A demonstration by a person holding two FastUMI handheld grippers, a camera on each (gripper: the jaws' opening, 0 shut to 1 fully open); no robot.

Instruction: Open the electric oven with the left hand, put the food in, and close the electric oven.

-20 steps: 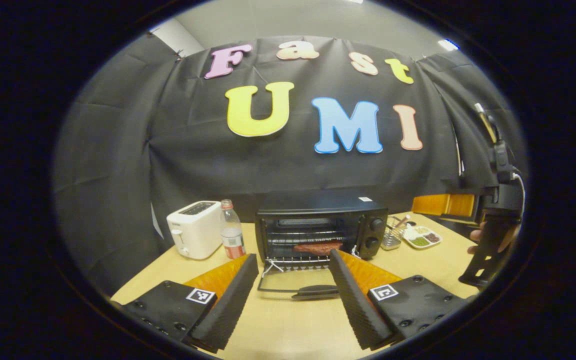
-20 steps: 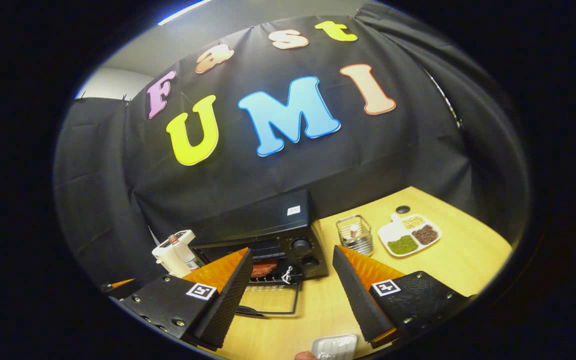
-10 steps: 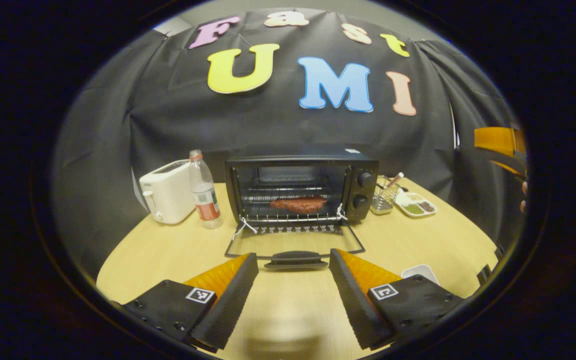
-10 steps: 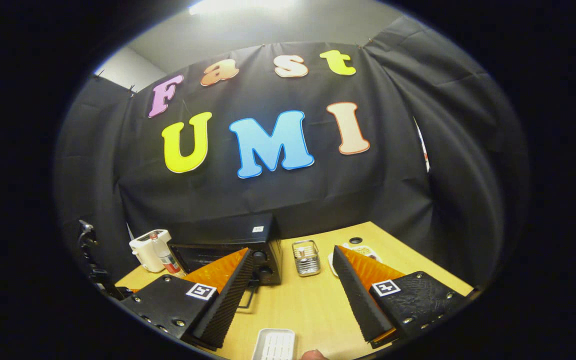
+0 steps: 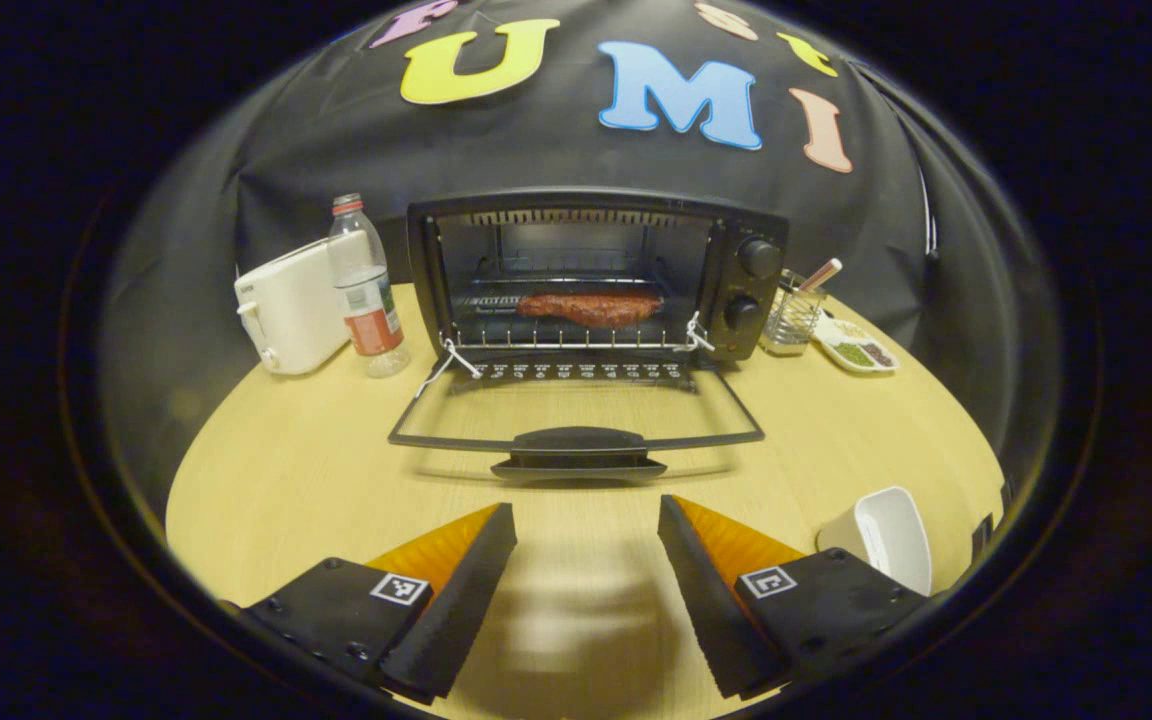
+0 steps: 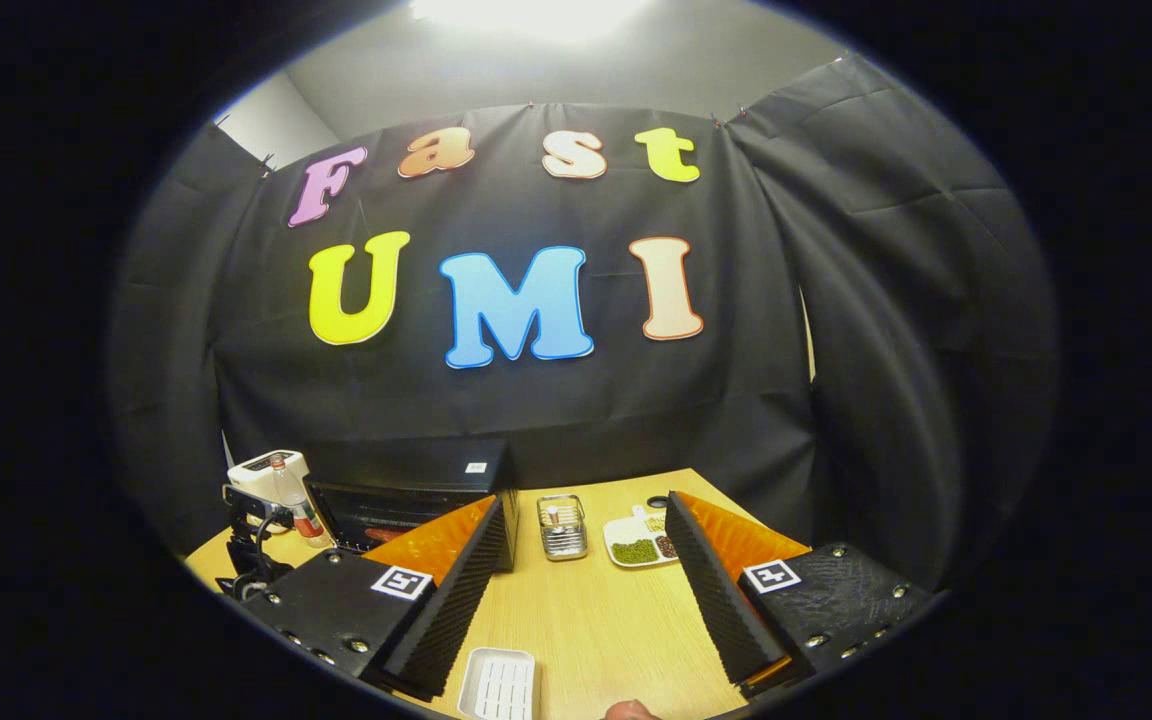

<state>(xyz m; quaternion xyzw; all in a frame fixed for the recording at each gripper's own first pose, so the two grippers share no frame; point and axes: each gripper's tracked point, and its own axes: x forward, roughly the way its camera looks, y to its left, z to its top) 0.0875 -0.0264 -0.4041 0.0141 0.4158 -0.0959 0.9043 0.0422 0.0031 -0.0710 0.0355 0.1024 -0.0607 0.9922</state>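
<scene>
The black electric oven (image 5: pixel 596 255) stands open at the table's middle, its glass door (image 5: pixel 576 412) folded flat onto the wood, handle (image 5: pixel 578 442) toward me. A reddish-brown slab of meat (image 5: pixel 591 307) lies on the wire rack inside. My left gripper (image 5: pixel 586 560) is open above the table, a short way in front of the handle and touching nothing. My right gripper (image 6: pixel 586 580) is open and holds nothing. It hangs back from the oven (image 6: pixel 406 480), which its left finger partly hides.
A white toaster (image 5: pixel 291 305) and a plastic bottle (image 5: pixel 364 290) stand left of the oven. A wire basket (image 5: pixel 791 315) and a sectioned plate (image 5: pixel 856 350) sit to its right. A small white tray (image 5: pixel 886 535) lies near the front right edge, the same tray (image 6: pixel 498 685) under my right gripper.
The left gripper rose and tipped down; the door handle, earlier between its fingertips, now lies ahead of them. The right gripper drew back and turned away from the oven. The meat stayed on the rack.
</scene>
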